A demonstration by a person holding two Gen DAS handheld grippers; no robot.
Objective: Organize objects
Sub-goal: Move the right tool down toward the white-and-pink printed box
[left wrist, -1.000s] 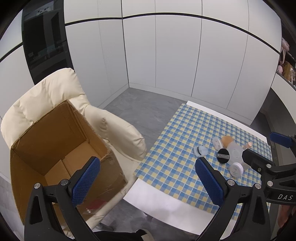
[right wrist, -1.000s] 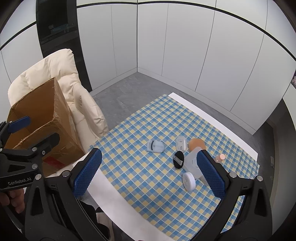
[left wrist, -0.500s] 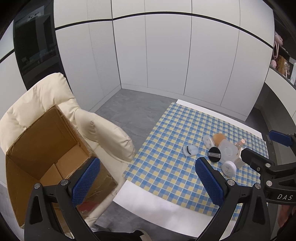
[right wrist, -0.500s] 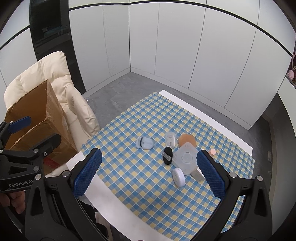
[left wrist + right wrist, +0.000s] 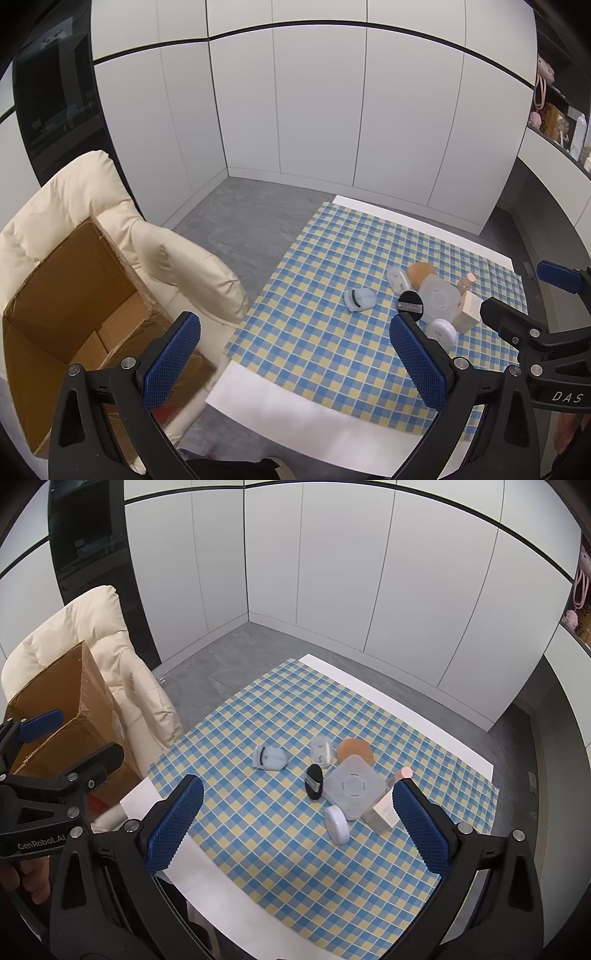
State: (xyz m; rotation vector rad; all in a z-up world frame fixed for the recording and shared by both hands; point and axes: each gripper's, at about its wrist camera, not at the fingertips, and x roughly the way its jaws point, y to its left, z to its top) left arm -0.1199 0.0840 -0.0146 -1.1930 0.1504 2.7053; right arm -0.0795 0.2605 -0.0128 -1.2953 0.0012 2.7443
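A room in a home: white floor-to-ceiling cupboards [image 5: 332, 572], a cream padded armchair [image 5: 74, 206] and a table under a blue-and-yellow checked cloth [image 5: 258, 709].

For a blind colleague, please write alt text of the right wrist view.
The open right gripper hovers above a blue-and-yellow checked tablecloth where small cosmetic items cluster, among them a square translucent case and a black oval compact. At left, an open cardboard box sits on a cream armchair.
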